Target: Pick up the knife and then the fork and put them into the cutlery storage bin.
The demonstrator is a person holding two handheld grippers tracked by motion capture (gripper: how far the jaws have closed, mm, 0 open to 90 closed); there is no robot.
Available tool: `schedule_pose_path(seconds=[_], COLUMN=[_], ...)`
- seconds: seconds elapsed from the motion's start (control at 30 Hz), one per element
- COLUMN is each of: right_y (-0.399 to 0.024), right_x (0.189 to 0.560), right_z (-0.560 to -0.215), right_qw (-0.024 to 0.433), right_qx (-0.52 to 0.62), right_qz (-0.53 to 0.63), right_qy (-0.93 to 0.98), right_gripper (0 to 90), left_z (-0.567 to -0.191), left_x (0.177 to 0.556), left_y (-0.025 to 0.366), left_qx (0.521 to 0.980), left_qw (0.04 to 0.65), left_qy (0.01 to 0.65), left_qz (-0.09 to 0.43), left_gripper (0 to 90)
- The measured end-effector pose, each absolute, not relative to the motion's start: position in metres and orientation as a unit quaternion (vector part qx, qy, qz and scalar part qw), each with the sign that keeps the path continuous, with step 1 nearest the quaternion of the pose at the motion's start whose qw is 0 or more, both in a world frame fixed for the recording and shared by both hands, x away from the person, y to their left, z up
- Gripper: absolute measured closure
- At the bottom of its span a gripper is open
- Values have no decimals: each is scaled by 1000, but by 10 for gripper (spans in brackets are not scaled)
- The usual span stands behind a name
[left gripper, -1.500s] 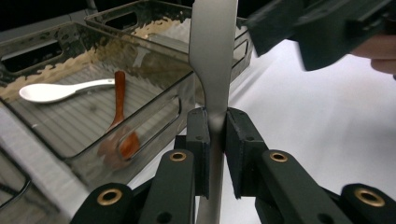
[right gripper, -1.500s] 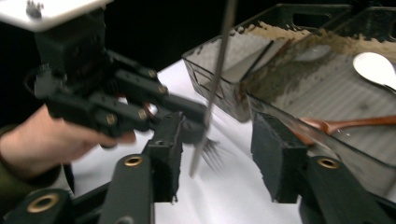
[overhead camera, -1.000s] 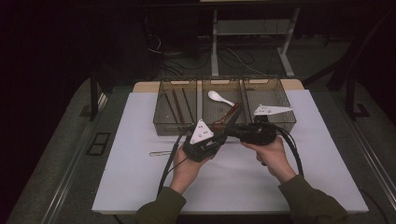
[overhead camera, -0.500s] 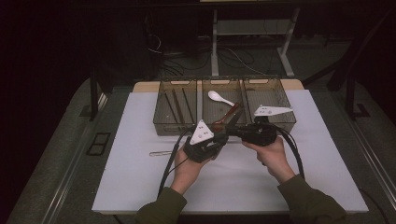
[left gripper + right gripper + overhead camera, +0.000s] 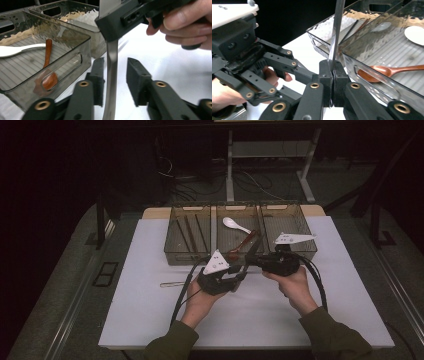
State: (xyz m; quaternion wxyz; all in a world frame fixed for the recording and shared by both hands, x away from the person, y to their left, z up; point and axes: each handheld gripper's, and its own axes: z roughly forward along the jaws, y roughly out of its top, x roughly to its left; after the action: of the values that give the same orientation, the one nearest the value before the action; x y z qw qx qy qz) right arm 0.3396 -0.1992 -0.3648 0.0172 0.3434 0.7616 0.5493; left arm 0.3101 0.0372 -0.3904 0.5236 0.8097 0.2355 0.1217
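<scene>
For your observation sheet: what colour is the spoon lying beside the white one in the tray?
Reddish-brown wood; the wooden spoon shows best in the right gripper view.

Top of the metal strip (image 5: pixel 334 37) runs off my right gripper view's upper edge, its bottom off my left gripper view. My own pads (image 5: pixel 329 72) cover its gripped part. Too small in the high view to identify it. Thin item (image 5: pixel 175 283) on the table: can't tell what.

A dim lab or test room: a white-topped bench (image 5: pixel 150 320) stands on grey floor, loose cables (image 5: pixel 250 180) trail on the floor behind the bench, beside a pale desk frame (image 5: pixel 230 165) and dark metal stands (image 5: pixel 102 220).
</scene>
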Motion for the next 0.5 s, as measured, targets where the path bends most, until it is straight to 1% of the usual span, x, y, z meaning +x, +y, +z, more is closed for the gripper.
schedule_pose_path(seconds=[0.33, 0.4, 0.5], right_y=[-217, -220, -223], right_x=[343, 344, 344], right_z=[-367, -367, -365], right_qw=[36, 37, 40], right_qx=[360, 362, 362], right_qz=[540, 540, 540], right_qy=[760, 759, 759], right_gripper=[879, 879, 879], left_z=[-395, -398, -401], left_x=[308, 307, 305], left_y=[61, 68, 77], left_qx=[814, 816, 818], left_qw=[525, 526, 522], left_qy=[224, 221, 220], left_qz=[104, 96, 98], left_gripper=[485, 458, 433])
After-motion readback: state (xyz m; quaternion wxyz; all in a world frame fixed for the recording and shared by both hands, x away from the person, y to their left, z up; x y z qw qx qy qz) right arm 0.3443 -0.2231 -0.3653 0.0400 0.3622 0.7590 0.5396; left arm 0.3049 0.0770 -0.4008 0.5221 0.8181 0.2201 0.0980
